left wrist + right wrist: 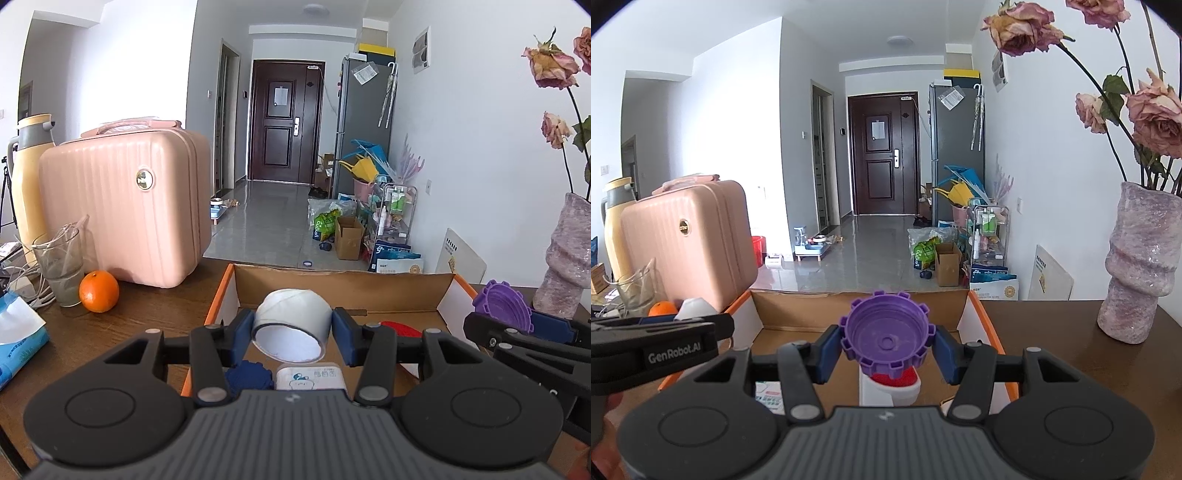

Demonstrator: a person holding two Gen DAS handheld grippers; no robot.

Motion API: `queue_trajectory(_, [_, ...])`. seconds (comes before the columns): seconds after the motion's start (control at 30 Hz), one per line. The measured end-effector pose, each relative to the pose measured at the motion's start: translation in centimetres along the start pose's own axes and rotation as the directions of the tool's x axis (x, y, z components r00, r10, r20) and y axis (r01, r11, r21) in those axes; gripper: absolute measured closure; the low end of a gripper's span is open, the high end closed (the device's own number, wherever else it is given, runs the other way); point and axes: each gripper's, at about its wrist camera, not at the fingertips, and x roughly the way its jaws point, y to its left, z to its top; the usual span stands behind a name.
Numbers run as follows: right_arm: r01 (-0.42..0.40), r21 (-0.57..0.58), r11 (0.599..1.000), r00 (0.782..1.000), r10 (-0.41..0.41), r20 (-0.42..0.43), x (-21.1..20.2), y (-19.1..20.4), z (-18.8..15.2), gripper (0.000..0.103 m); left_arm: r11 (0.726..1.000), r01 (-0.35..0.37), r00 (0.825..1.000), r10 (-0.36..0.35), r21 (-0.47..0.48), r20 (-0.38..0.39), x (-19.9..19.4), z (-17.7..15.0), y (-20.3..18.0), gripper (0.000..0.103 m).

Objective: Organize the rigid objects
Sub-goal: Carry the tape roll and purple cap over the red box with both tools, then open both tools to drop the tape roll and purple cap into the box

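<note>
above box (340, 284), both grippers loaded

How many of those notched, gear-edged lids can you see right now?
2. A purple lid is held between the right gripper's fingers above the cardboard box; a dark blue lid lies inside the box, below the left gripper. Others may be hidden.

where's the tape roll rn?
The tape roll sits centre of the left wrist view, clamped in the left claw above the open cardboard box. The purple cap, held by the right claw, is to its right.
</note>
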Motion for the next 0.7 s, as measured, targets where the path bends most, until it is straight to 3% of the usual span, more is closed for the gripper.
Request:
queue_trajectory(0.27, [0.014,0.016,1.000,0.999,-0.013,-0.030,1.9,-0.6,0.5,0.050,1.000,-0.018,1.000,0.018,-0.001,-0.012,1.9,0.5,-0.3,0.055])
queue_trajectory(0.7, [0.037,0.042,0.998,0.994,-0.032,-0.101,5.2,-1.7,0.7,0.050,0.998,-0.065,0.993,0.066,0.007,-0.095,5.8,0.7,-0.3,0.055])
